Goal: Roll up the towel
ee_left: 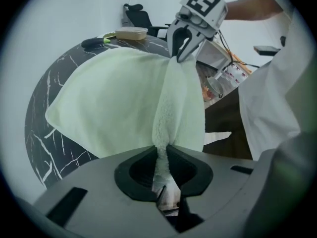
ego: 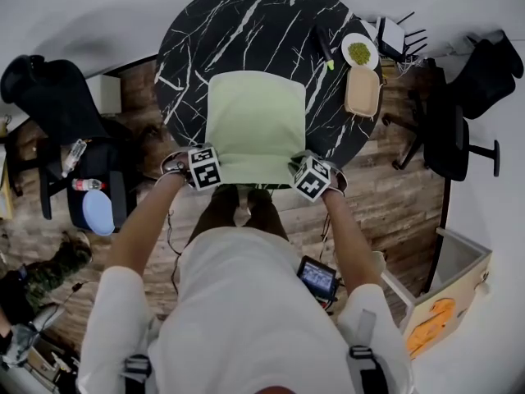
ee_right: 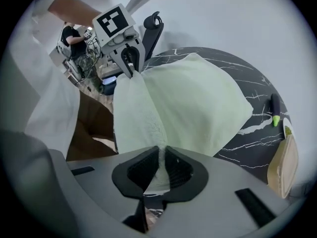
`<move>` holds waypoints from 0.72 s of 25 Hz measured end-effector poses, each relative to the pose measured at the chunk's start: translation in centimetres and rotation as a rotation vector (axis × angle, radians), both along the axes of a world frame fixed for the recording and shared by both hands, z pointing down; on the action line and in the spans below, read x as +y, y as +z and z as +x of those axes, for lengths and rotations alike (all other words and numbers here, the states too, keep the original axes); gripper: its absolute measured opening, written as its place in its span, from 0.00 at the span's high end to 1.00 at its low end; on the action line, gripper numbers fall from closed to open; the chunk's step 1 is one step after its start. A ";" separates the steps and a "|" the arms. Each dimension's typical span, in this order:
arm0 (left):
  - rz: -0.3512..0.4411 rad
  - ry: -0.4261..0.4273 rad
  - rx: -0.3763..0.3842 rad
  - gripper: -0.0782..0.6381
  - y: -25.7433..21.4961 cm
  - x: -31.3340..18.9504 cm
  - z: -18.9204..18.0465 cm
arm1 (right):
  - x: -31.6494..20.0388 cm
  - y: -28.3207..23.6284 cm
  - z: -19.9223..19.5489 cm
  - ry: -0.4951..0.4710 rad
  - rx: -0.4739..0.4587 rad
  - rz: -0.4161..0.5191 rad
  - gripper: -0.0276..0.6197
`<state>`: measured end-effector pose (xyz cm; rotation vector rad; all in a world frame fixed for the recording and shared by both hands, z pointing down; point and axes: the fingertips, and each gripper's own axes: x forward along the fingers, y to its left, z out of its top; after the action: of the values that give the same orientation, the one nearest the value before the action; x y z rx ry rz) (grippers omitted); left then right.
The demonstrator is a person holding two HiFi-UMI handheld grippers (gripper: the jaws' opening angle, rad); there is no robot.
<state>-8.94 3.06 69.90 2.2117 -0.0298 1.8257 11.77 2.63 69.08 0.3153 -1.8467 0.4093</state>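
- Gripper hold at risk on both sides: left gripper [ee_left: 161, 155] and right gripper [ee_right: 159, 155] each with only a thin pinch of corner cloth between the pads [ee_left: 142, 171], so likely to lose the towel [ego: 250, 125] under a sharp tug.
- Could drag the whole towel toward the person instead of turning it over: smooth marbled top on the table [ego: 246, 23], and nothing weighing down the far end ahead of the jaws.
- Could start a crooked roll: near edge strung between the two grippers, so skewed by any lift or push in which one leads the other.
- Little danger judged from the wooden tray [ego: 362, 90] and the dish [ego: 374, 56] of green bits: ahead of the right gripper and out to its far side, well apart from the cloth.
- For the left gripper: nearly closed, pads pressing on the towel's near left corner, plush cloth bunched into a narrow fold rising out between the jaws.
- For the right gripper: same narrow gap, pads clamped on the near right corner, nothing else touched.
- For the towel: pale green, spread flat on the table ahead of both grippers, raised only at the two pinched corners by the near rim. No turn of the roll made yet.
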 end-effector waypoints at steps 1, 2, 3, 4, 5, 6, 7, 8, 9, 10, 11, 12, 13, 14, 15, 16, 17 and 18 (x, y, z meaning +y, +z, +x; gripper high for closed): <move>0.012 -0.021 0.005 0.82 0.3 -0.1 0.0 | -0.1 0.4 0.0 0.011 0.003 0.018 0.91; 0.019 -0.045 0.011 0.81 0.5 -0.2 0.0 | -0.1 0.7 0.0 0.025 0.005 0.036 0.91; 0.023 -0.066 0.017 0.81 0.6 -0.3 0.0 | -0.2 1.0 0.1 0.037 0.006 0.054 0.90; 0.024 -0.080 0.021 0.81 0.7 -0.4 0.0 | -0.3 1.2 0.1 0.044 0.007 0.069 0.90; 0.026 -0.088 0.024 0.81 0.6 -0.4 -0.1 | -0.4 1.3 0.1 0.045 0.010 0.083 0.90; 0.030 -0.092 0.026 0.80 0.6 -0.5 -0.1 | -0.5 1.2 0.1 0.045 0.012 0.096 0.89; 0.036 -0.093 0.028 0.79 0.5 -0.5 -0.2 | -0.7 1.0 0.2 0.050 0.012 0.110 0.87; 0.046 -0.095 0.030 0.78 0.4 -0.6 -0.3 | -0.9 0.8 0.4 0.064 0.010 0.126 0.84; 0.059 -0.101 0.034 0.76 0.2 -0.8 -0.4 | -1.3 0.4 0.7 0.086 0.006 0.146 0.80; 0.076 -0.115 0.042 0.74 0.0 -1.1 -0.6 | -1.8 0.0 1.1 0.111 0.002 0.171 0.75; 0.093 -0.140 0.053 0.72 -0.3 -1.5 -0.8 | -2.3 -0.4 1.6 0.132 0.000 0.200 0.74; 0.110 -0.172 0.067 0.72 -0.7 -2.0 -1.0 | -2.7 -0.9 2.0 0.148 -0.002 0.230 0.75; 0.125 -0.209 0.084 0.71 -1.1 -2.5 -1.3 | -3.0 -1.5 2.4 0.161 -0.005 0.255 0.75; 0.141 -0.247 0.101 0.71 -1.6 -2.9 -1.6 | -3.2 -2.0 2.7 0.172 -0.010 0.276 0.75; 0.155 -0.283 0.116 0.70 -2.1 -3.2 -2.0 | -3.2 -2.6 2.9 0.179 -0.013 0.295 0.76; 0.171 -0.316 0.124 0.69 -2.5 -3.5 -2.6 | -3.2 -3.1 3.2 0.183 -0.011 0.316 0.78; 0.189 -0.347 0.126 0.69 -2.9 -3.7 -3.3 | -3.1 -3.5 3.6 0.184 -0.005 0.337 0.81; 0.211 -0.378 0.125 0.69 -3.3 -3.9 -4.1 | -2.9 -4.0 3.9 0.182 0.001 0.356 0.82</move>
<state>-13.05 -0.83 66.58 2.2599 -0.5984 1.5342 15.69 -0.29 65.07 0.7298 -1.8933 0.2001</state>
